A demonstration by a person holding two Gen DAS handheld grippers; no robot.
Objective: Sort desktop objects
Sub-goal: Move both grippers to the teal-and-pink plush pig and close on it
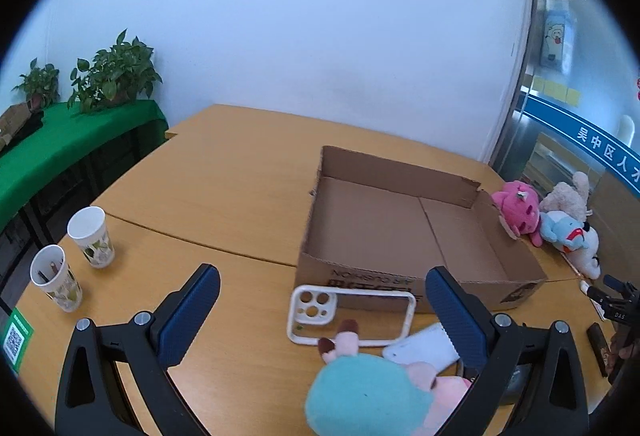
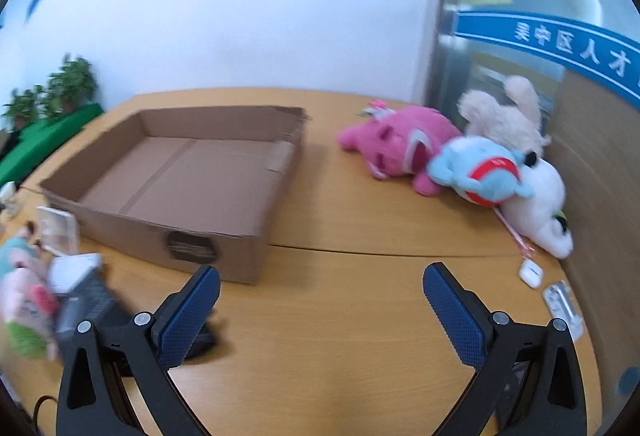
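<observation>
An open shallow cardboard box (image 1: 404, 232) (image 2: 176, 175) sits on the wooden table. In the left wrist view, my left gripper (image 1: 322, 290) is open above a clear phone case (image 1: 352, 310), a white phone (image 1: 424, 350) and a teal-and-pink plush doll (image 1: 372, 392) lying before the box. In the right wrist view, my right gripper (image 2: 322, 290) is open and empty over bare table, right of the box. Plush toys, pink (image 2: 400, 143), blue (image 2: 476, 171), white (image 2: 540, 207) and beige (image 2: 504, 111), are heaped at the far right.
Two paper cups (image 1: 92, 230) (image 1: 56, 278) stand at the table's left, one holding pencils. A white earbud case (image 2: 530, 272) and a small packet (image 2: 564, 306) lie near the right edge. A dark bar (image 1: 599, 346) lies right. Potted plants (image 1: 116, 73) stand on a green-covered shelf.
</observation>
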